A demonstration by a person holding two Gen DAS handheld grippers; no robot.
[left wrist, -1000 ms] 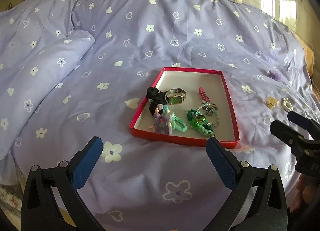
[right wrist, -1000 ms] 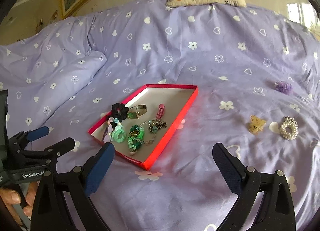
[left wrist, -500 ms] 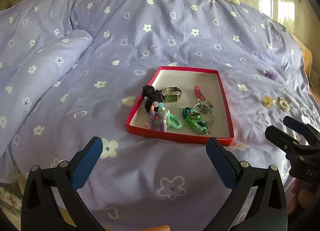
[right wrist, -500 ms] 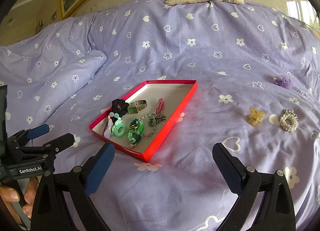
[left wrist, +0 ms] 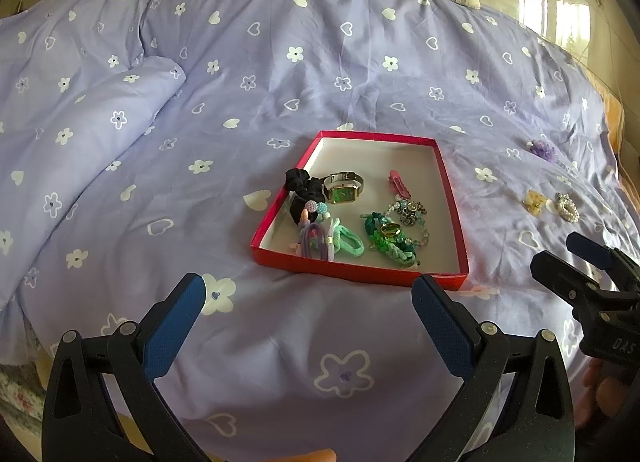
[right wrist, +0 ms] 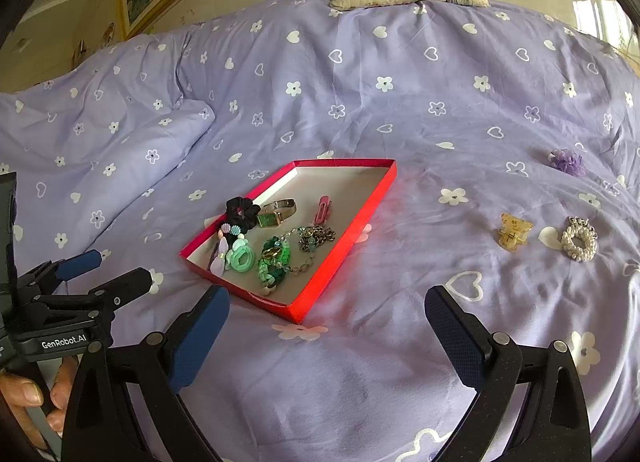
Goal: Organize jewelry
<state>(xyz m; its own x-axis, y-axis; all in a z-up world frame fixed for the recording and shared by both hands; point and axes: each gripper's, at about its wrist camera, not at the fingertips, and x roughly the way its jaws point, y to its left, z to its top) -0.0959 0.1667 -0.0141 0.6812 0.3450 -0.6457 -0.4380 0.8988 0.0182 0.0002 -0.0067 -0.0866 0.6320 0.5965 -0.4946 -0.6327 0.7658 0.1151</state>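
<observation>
**While both tongs hang spread, three pieces lie outside the box**

Left tongs [left wrist: 308,298] are held spread and empty. The red box [right wrist: 344,246], holding jewelry, lies centre on the bed [right wrist: 360,102]. Right tongs [right wrist: 326,312] are likewise spread. A yellow clip [right wrist: 514,236], pearl scrunchie [right wrist: 578,238] and what may be a purple scrunchie [right wrist: 566,161] lie rightward.

Hand [right wrist: 28,402] gripping left tongs [right wrist: 104,274] cut by frame edge; tray [right wrist: 348,222] jewelry tangle indistinct.
</observation>
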